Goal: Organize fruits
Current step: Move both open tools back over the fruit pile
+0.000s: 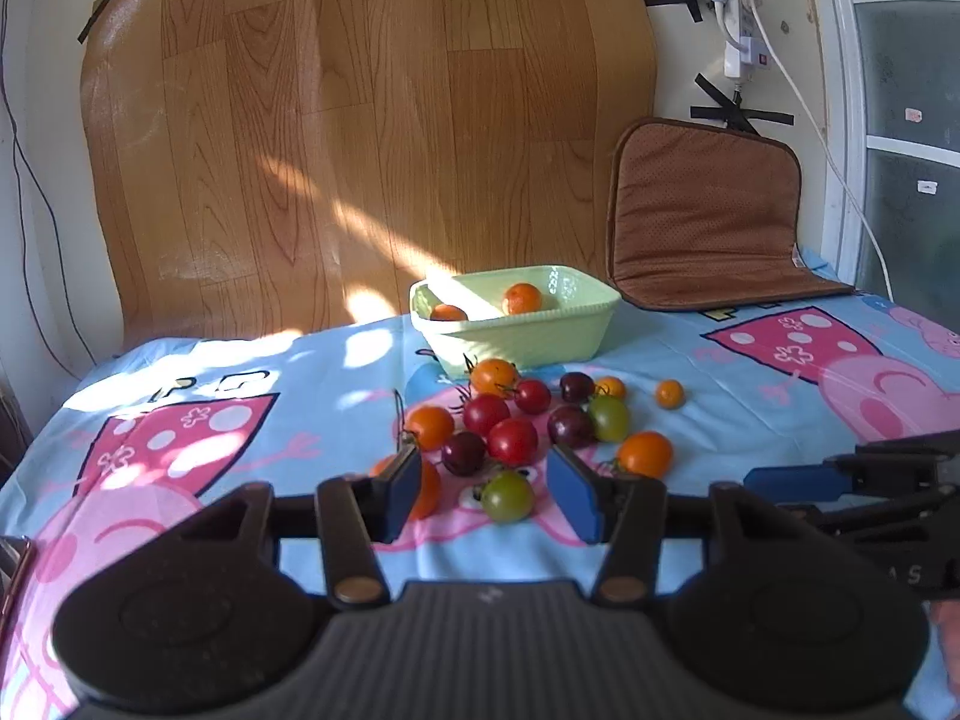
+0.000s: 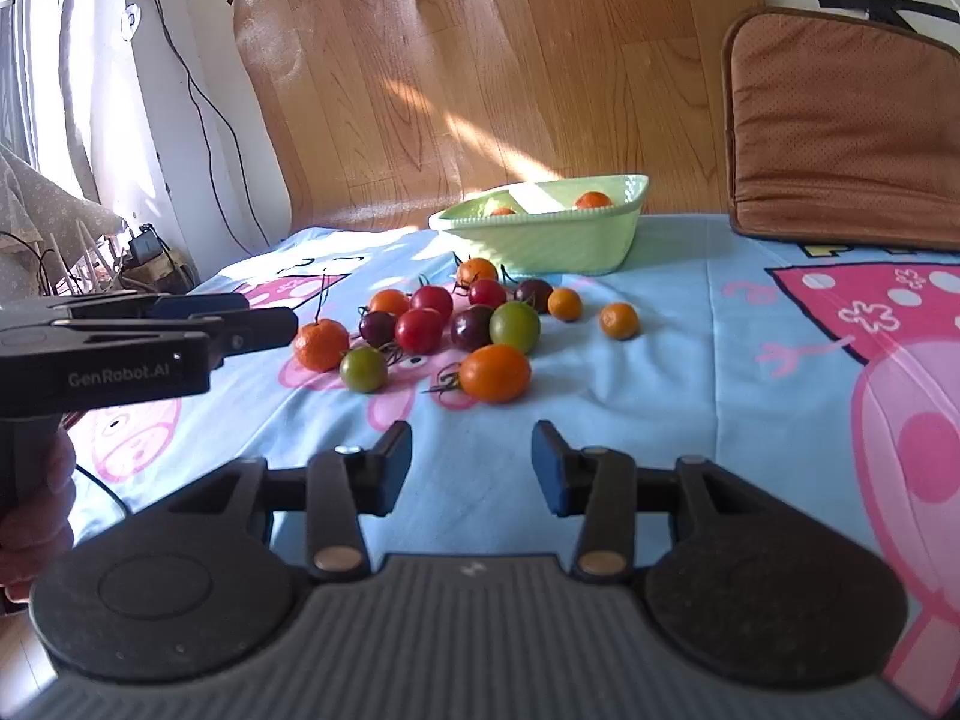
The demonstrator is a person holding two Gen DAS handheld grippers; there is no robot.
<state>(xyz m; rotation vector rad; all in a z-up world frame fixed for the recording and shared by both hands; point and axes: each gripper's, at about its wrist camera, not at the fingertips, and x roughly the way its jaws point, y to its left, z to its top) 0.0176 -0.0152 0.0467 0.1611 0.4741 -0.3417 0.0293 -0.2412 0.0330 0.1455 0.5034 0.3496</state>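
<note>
Blue cloth (image 2: 690,372) lies bare beside the fruits (image 1: 510,420); left claw (image 1: 489,489) and right claw (image 2: 472,468) gape empty.

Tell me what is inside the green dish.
The green dish has a divider, with one orange fruit in the right compartment and another in the left. A greenish shape shows there in the right wrist view. The dish floor stays hidden behind the near wall.

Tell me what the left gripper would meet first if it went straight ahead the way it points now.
Probably the green tomato, lying on the cloth just ahead between the open fingers of the left gripper. The red tomato sits right behind it. Depth is hard to judge through the fisheye.
</note>
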